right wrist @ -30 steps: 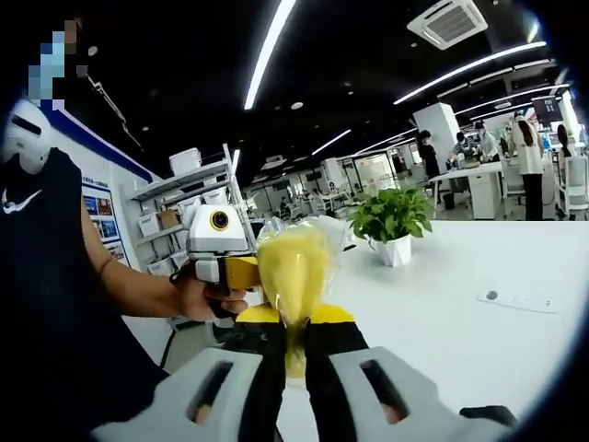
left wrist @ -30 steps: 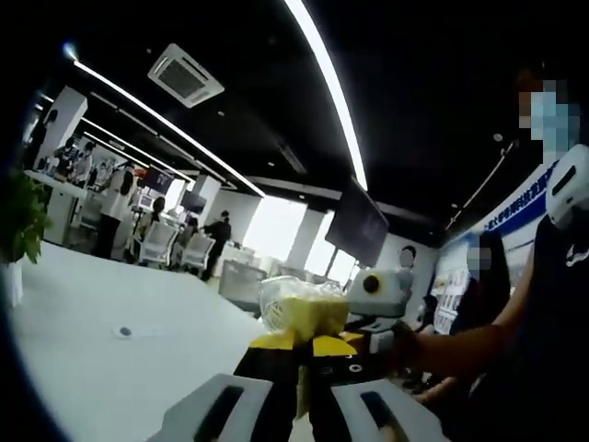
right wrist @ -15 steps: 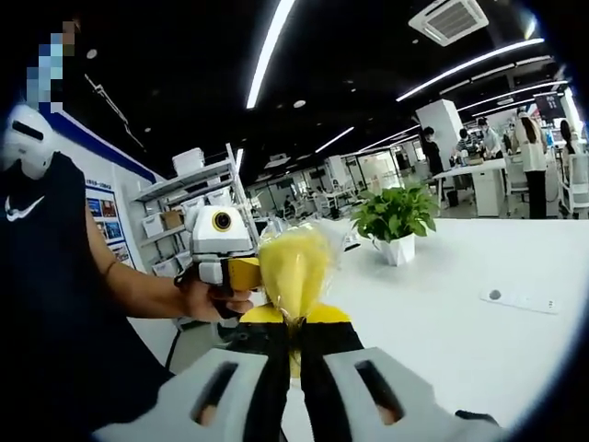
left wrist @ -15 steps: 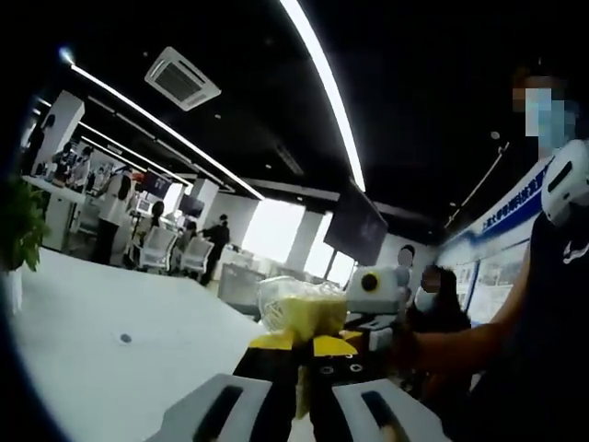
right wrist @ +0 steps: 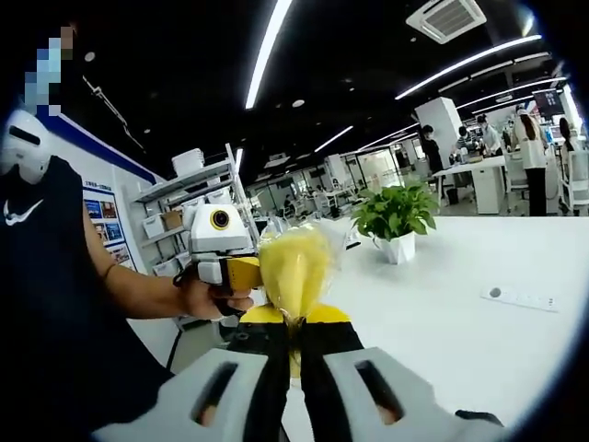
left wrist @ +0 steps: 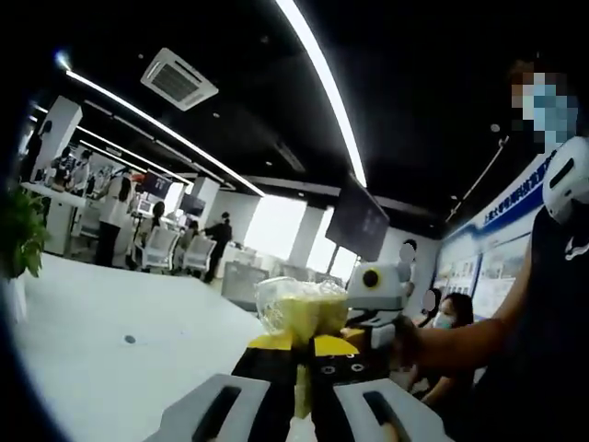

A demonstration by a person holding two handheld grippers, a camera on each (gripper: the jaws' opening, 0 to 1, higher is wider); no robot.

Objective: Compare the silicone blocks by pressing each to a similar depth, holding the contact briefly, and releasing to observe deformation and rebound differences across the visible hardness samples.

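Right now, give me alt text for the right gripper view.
The right gripper, shut on a yellow bagged block, holds it up above a white table. The left gripper, in the person's hand, is alongside; a potted plant stands behind.

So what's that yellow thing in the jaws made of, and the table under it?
Yellow block: looks like soft, matte silicone or foam inside a clear glossy plastic wrap; the film glints and crinkles around it in the left gripper view. Which of the two it is can't be told. Both grippers' jaws are closed on it. Table: smooth white top with a faint sheen, probably laminate.
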